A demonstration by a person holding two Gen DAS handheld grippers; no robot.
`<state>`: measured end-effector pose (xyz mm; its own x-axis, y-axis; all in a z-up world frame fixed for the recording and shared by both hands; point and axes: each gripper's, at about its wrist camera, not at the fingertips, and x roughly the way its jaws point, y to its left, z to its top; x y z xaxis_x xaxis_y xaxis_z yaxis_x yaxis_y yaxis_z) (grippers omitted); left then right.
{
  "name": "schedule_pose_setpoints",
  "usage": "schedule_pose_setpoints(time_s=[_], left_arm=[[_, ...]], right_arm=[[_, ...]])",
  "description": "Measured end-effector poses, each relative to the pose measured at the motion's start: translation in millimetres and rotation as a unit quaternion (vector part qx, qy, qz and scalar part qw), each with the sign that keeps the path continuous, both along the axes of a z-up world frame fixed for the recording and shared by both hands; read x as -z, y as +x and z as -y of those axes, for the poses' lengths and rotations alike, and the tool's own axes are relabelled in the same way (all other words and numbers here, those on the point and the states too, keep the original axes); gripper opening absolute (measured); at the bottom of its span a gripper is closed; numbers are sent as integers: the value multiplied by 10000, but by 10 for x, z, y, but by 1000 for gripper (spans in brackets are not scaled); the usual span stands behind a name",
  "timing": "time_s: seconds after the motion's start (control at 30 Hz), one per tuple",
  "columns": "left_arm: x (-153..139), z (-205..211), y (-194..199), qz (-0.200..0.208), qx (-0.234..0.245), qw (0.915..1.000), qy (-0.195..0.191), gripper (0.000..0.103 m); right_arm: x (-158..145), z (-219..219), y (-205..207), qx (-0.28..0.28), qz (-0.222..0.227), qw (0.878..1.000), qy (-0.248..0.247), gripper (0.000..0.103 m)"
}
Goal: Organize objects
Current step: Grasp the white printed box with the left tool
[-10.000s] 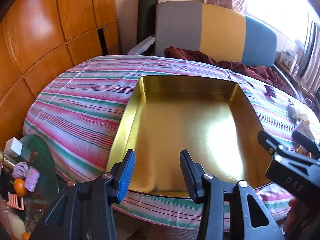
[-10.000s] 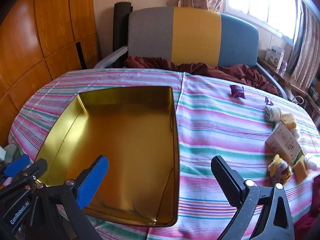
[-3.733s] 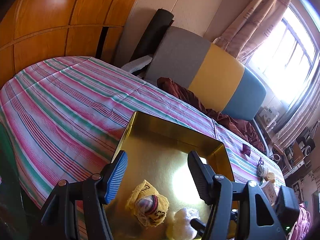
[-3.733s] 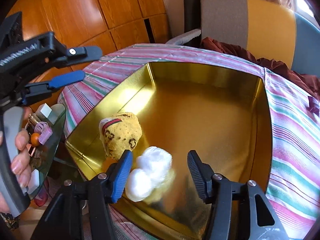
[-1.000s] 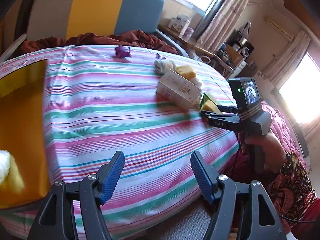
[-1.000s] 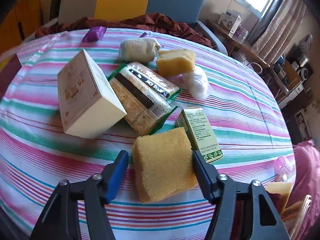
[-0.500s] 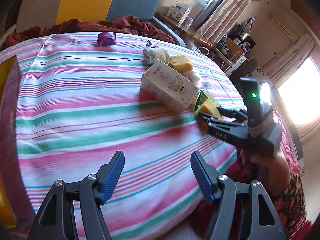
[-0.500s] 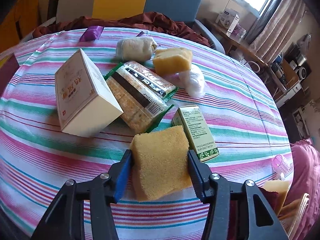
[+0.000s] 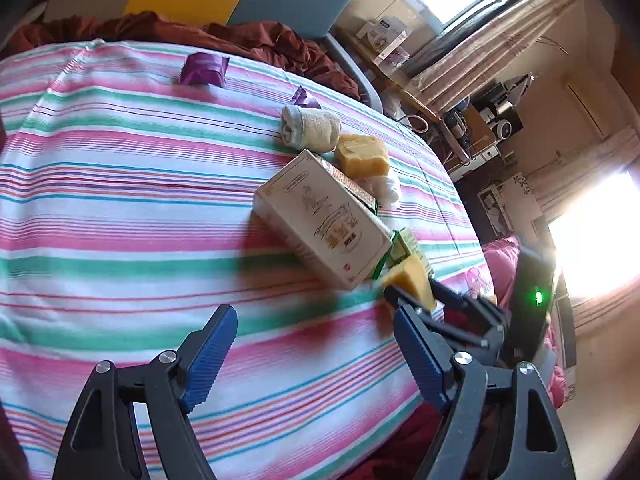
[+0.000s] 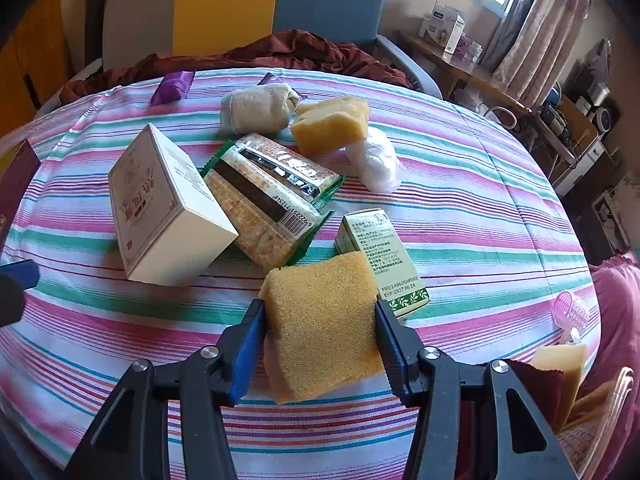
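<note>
My right gripper (image 10: 318, 312) is shut on a yellow sponge (image 10: 320, 300) at the near side of a pile on the striped tablecloth (image 10: 480, 208). The pile holds a white box (image 10: 160, 204), biscuit packs (image 10: 264, 196), a small green box (image 10: 380, 256), a second sponge (image 10: 330, 122), a rolled cloth (image 10: 256, 108) and a white wrapped lump (image 10: 374, 164). My left gripper (image 9: 312, 316) hovers short of the white box (image 9: 324, 216); its jaws are opening with nothing between them. In the left wrist view the right gripper (image 9: 414, 292) grips the sponge (image 9: 408, 276).
A purple packet (image 10: 172, 86) lies at the far side of the table. The tin's dark outer wall (image 10: 16, 176) shows at the left edge. A pink roller (image 10: 570, 312) sits near the right table edge. An armchair (image 10: 328, 0) with maroon cloth stands behind.
My right gripper's jaws closed onto the yellow sponge. My left gripper swung away from the tin toward the pile, and its jaws spread wider.
</note>
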<state>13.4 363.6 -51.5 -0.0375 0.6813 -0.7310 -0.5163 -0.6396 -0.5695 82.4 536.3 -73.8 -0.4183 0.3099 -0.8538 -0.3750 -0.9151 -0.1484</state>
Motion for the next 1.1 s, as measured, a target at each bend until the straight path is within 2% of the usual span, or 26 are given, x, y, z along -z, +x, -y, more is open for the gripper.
schedule_pose_setpoints(time_s=[0.13, 0.3, 0.37, 0.5, 0.6, 0.73, 0.83, 0.93, 1.0, 1.1], left_arm=[[57, -148, -146, 368, -180, 9991, 136, 85], [151, -311, -284, 601, -522, 9966, 221, 96], [153, -358, -306, 647, -622, 9956, 255, 101], [103, -507, -299, 510, -595, 9960, 427, 102], [124, -631, -287, 331, -529, 9979, 197, 102], [268, -701, -315, 540, -544, 9970, 64, 102], [377, -759, -314, 523, -393, 9976, -213, 100], [373, -710, -297, 390, -277, 9989, -16, 96], [368, -685, -300, 370, -187, 9991, 132, 83], [360, -683, -291, 353, -11, 9993, 118, 73]], right_arm=[[-9, -46, 15, 88, -47, 9999, -100, 54], [-12, -114, 40, 227, -79, 9994, -238, 54], [-6, -141, 44, 279, -80, 9991, -315, 54], [4, -165, 58, 335, -67, 9987, -378, 54], [5, -178, 58, 355, -67, 9985, -410, 54], [7, -199, 75, 407, -73, 9981, -461, 54], [2, -214, 79, 430, -93, 9978, -500, 54], [5, -221, 72, 450, -81, 9977, -502, 54], [3, -218, 72, 440, -86, 9977, -507, 54], [8, -216, 70, 435, -76, 9976, -537, 54]])
